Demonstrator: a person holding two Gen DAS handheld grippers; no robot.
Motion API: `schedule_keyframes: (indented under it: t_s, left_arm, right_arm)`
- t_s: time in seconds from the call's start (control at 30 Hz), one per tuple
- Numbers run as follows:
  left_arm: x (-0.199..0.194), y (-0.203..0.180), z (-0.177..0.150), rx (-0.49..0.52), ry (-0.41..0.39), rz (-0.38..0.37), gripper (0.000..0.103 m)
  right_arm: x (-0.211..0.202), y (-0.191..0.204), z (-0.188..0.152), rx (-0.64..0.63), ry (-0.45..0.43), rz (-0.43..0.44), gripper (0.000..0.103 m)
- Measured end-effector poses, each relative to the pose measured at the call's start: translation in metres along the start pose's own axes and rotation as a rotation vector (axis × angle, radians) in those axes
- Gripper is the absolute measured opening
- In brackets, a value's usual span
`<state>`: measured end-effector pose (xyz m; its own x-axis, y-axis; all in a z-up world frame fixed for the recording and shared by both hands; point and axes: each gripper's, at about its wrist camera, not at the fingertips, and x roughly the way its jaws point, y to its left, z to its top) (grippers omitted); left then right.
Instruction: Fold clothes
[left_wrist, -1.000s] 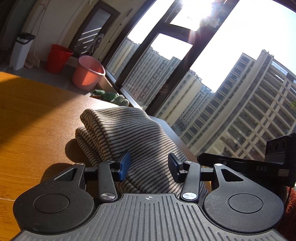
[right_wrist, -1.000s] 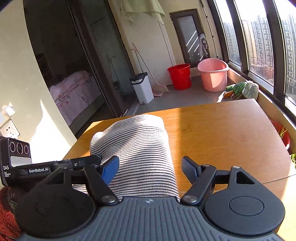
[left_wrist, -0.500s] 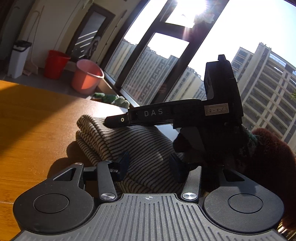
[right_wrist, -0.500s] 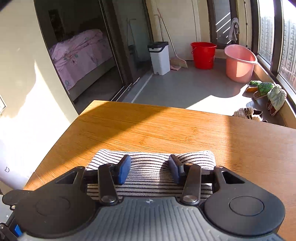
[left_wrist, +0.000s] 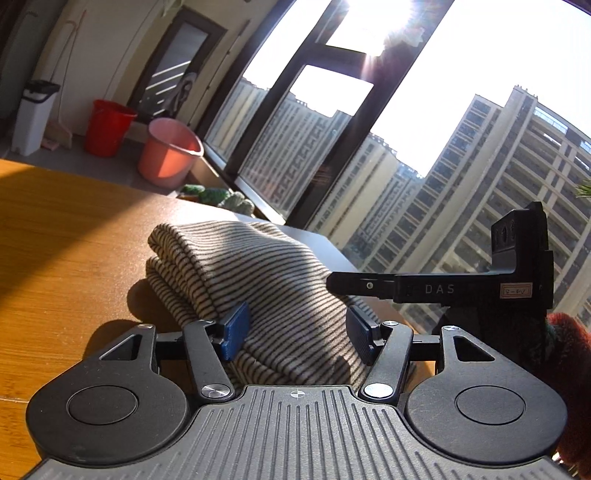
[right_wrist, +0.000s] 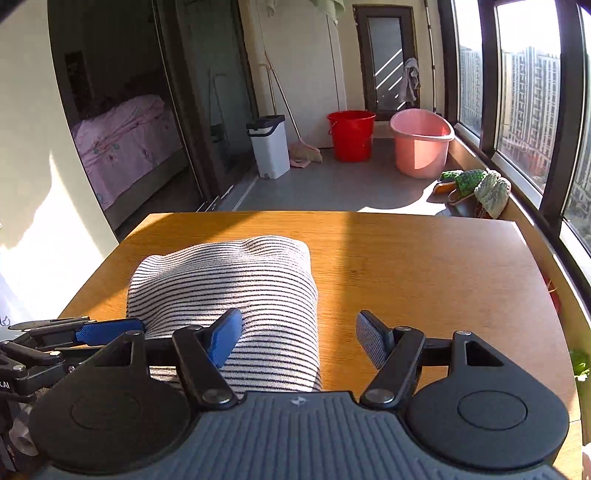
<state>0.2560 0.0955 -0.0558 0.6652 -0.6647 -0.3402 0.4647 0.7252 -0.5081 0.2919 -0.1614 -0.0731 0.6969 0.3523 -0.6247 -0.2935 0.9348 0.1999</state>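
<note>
A folded striped garment (left_wrist: 258, 280) lies in a thick stack on the wooden table (left_wrist: 55, 236). My left gripper (left_wrist: 295, 332) is open, with the near end of the stack between its blue pads. The right gripper's body (left_wrist: 461, 291) shows at the right of the left wrist view. In the right wrist view the striped garment (right_wrist: 229, 280) lies on the table (right_wrist: 424, 266). My right gripper (right_wrist: 299, 339) is open over its right near corner, holding nothing. The left gripper's blue fingertips (right_wrist: 107, 328) lie at the garment's left edge.
A pink tub (right_wrist: 421, 144), a red bucket (right_wrist: 351, 134) and a white bin (right_wrist: 269, 146) stand on the balcony floor beyond the table. Slippers (right_wrist: 476, 188) lie by the window. The table's right edge runs along the window (right_wrist: 546, 258).
My right gripper swung from across the garment back to the near end and opened wider. In the left wrist view its body dropped from above the stack to the right side.
</note>
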Motion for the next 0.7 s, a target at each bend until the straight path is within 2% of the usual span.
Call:
schedule_keyframes:
  t_s: [0.1,0.2,0.3,0.33,0.43,0.53,0.63,0.7]
  left_arm:
    - [0.000,-0.005,0.000,0.008,-0.008,0.006,0.066]
    - [-0.006,-0.009,0.004,-0.058,-0.034,0.045,0.068]
    - [-0.017,-0.012,0.000,-0.136,-0.066,0.092,0.090]
    - [-0.018,-0.013,-0.002,-0.146,-0.062,0.116,0.090]
    - [-0.008,-0.012,-0.006,-0.158,0.012,0.162,0.089]
    - [0.004,-0.011,-0.005,-0.195,0.061,0.158,0.088]
    - [0.018,-0.015,-0.005,-0.186,0.098,0.197,0.078]
    - [0.020,-0.022,-0.005,-0.136,0.105,0.234,0.073]
  right_arm:
    - [-0.005,-0.007,-0.020,0.045,-0.034,-0.002,0.068]
    - [-0.011,-0.004,-0.027,0.020,-0.079,-0.016,0.069]
    - [-0.023,-0.001,-0.031,-0.048,-0.118,-0.023,0.069]
    - [-0.027,-0.002,-0.033,-0.064,-0.128,-0.020,0.069]
    - [-0.038,-0.019,-0.038,-0.009,-0.133,0.044,0.077]
    - [-0.039,-0.034,-0.042,0.081,-0.128,0.151,0.090]
    - [-0.028,-0.041,-0.047,0.103,-0.111,0.195,0.092]
    - [-0.014,-0.041,-0.048,0.112,-0.081,0.205,0.090]
